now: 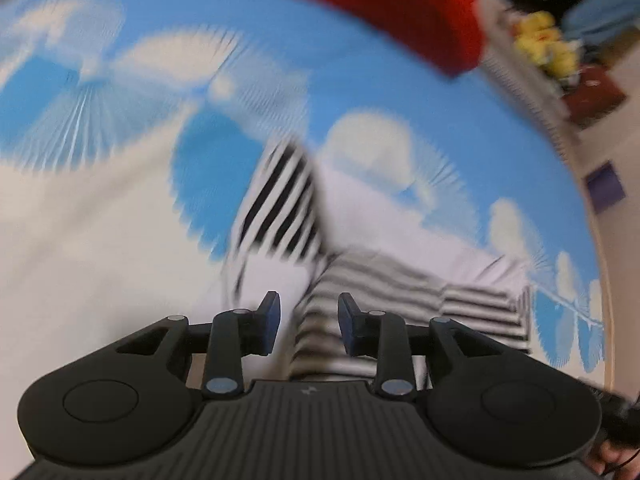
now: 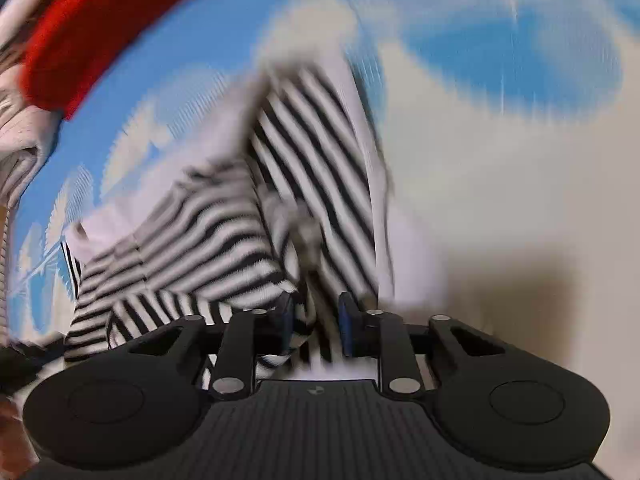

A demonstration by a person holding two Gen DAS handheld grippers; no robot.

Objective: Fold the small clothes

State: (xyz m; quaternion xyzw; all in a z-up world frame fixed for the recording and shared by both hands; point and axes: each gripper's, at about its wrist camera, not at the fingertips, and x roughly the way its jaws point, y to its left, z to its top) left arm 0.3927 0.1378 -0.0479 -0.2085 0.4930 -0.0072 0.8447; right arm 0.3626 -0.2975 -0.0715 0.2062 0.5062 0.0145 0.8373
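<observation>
Item: one striped garment [image 2: 224, 236], small, knit, black-and-white bands, part folded with a white inner face showing; it lies on a bedsheet [image 1: 100, 208] printed with white clouds and feathery plumes on blue, and serves here as landmark. Both views are motion-blurred, so fine weave is not readable. Beyond the garment, at the far side of the sheet, sits a red cloth [image 1: 380, 4], thick, soft-edged, plain in colour; in the right wrist view it appears up and to the left of the garment [image 2: 100, 28], with a pale ribbed fabric [image 2: 16, 132] just below it at the frame edge. Past the sheet's edge to the right of the garment, left wrist view, stand yellow soft toys [image 1: 544, 40] and a dark red box [image 1: 592, 96], both indistinct. Left gripper [image 1: 308, 322]: black, ribbed housing, blue pads [image 1: 274, 312], jaws apart, hovering over the near edge of the garment with nothing between them. Right gripper [image 2: 316, 320]: same build, jaws narrowly parted with striped cloth bunched between; whether the pads actually pinch it cannot be told through the blur.
</observation>
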